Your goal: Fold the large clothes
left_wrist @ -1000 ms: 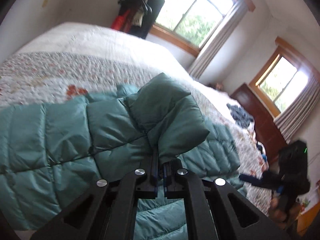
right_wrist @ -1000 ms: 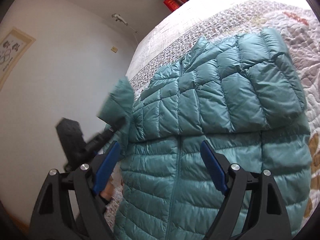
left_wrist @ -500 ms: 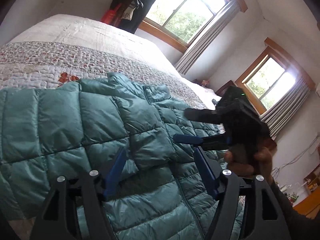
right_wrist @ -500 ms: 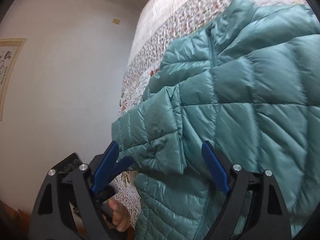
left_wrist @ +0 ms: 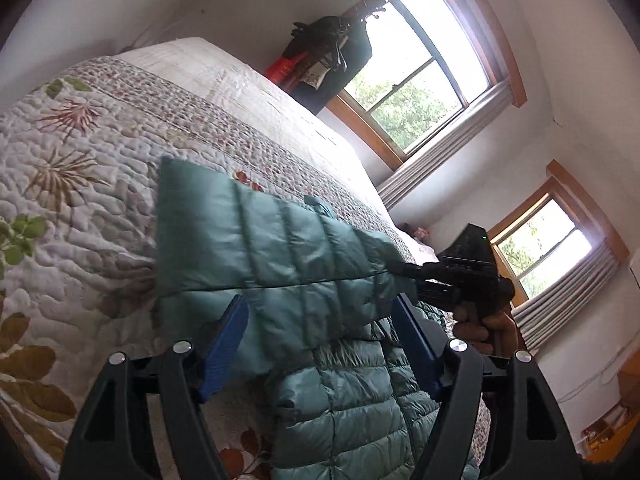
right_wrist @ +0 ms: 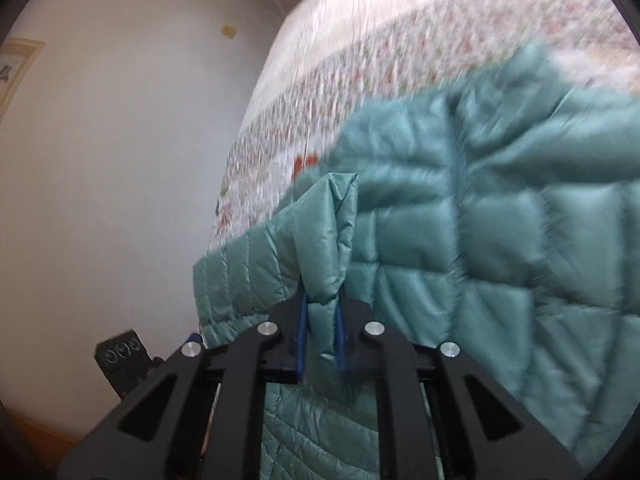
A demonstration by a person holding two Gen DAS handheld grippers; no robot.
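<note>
The left claw (left_wrist: 320, 344), which pinched the sleeve (left_wrist: 256, 240) a second ago, now stands spread with that sleeve just ahead of it. The right claw (right_wrist: 320, 336) has pressed onto the sleeve's cuff, lifting it off the jacket (right_wrist: 520, 240) on the bed (left_wrist: 80, 152) beyond: a handover, likely for refolding.

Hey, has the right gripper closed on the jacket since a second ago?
Yes. The right gripper, open before, is now shut on a fold of the teal jacket, lifting it above the quilt.
</note>
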